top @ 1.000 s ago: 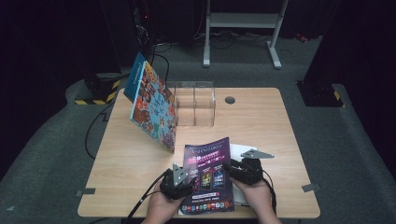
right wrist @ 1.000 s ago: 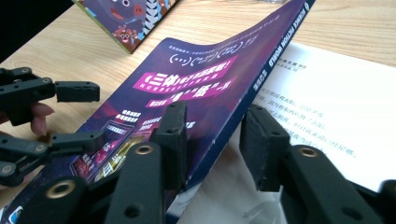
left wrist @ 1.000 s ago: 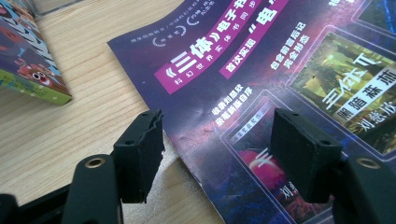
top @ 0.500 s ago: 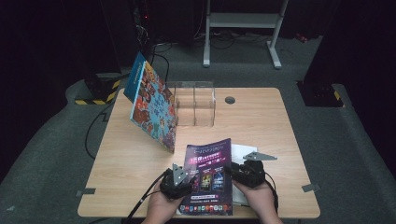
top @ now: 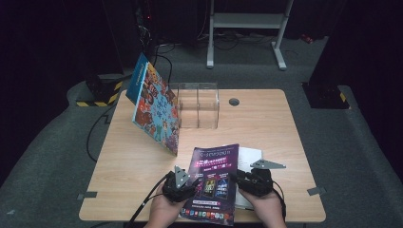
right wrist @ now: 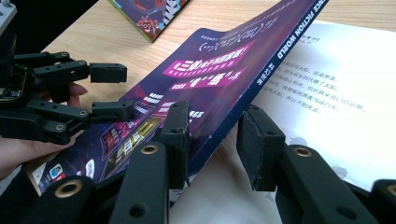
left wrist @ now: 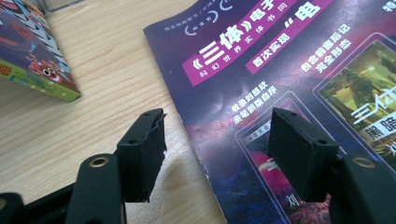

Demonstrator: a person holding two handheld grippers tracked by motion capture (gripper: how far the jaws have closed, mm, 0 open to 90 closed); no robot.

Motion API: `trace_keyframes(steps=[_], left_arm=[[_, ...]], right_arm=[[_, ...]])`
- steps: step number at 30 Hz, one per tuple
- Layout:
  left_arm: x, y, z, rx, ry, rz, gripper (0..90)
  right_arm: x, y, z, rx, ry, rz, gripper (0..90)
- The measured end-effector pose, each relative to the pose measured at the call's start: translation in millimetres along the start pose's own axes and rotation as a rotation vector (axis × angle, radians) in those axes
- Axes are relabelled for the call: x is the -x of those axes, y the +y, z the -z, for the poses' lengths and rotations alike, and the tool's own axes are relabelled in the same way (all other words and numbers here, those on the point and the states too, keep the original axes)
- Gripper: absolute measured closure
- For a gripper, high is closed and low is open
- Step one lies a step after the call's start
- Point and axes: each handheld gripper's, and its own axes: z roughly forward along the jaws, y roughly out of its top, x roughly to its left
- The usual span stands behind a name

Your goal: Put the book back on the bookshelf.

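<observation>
Wooden surface (top: 266,128), lower centre: we find magazine cover (right wrist: 205,84) raised between the right tool (right wrist: 212,140) jaws, unclamped; left tool (left wrist: 215,149) gapes astride its opposite edge.

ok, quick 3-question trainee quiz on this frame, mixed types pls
1. True or false: the magazine's purple cover is lifted off the white page beneath it.
2. Which gripper has the cover's edge between its jaws? A) left gripper B) right gripper C) both
3. What leans against the clear box?

Key: 1 true; 2 C; 3 the colourful book.
</observation>
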Motion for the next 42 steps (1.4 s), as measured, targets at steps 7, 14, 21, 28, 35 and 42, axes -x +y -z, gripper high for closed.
trace_keyframes(steps=[7,14,21,28,35,42], left_arm=[[-2.7,-0.4,0.5,0.003,-0.015,0.017,36.6],[-5.4,-1.1,1.3,0.01,-0.027,0.037,36.5],[-6.2,-1.9,3.1,0.026,-0.029,0.046,36.3],[-12.6,-2.4,10.8,0.049,-0.023,0.038,35.0],[-13.5,-0.4,17.6,0.078,-0.017,0.031,35.7],[-12.5,3.4,24.3,0.109,-0.028,0.034,35.8]], right_arm=[[-4.8,1.2,3.2,0.012,0.004,0.013,68.2],[-11.9,2.9,8.0,0.059,0.045,0.0,73.7],[-19.8,4.3,9.7,0.108,0.091,-0.002,77.7],[-23.2,5.7,6.9,0.138,0.143,-0.025,81.8],[-32.0,9.7,5.7,0.154,0.16,0.001,83.9],[-36.7,13.6,10.0,0.192,0.162,0.017,84.6]])
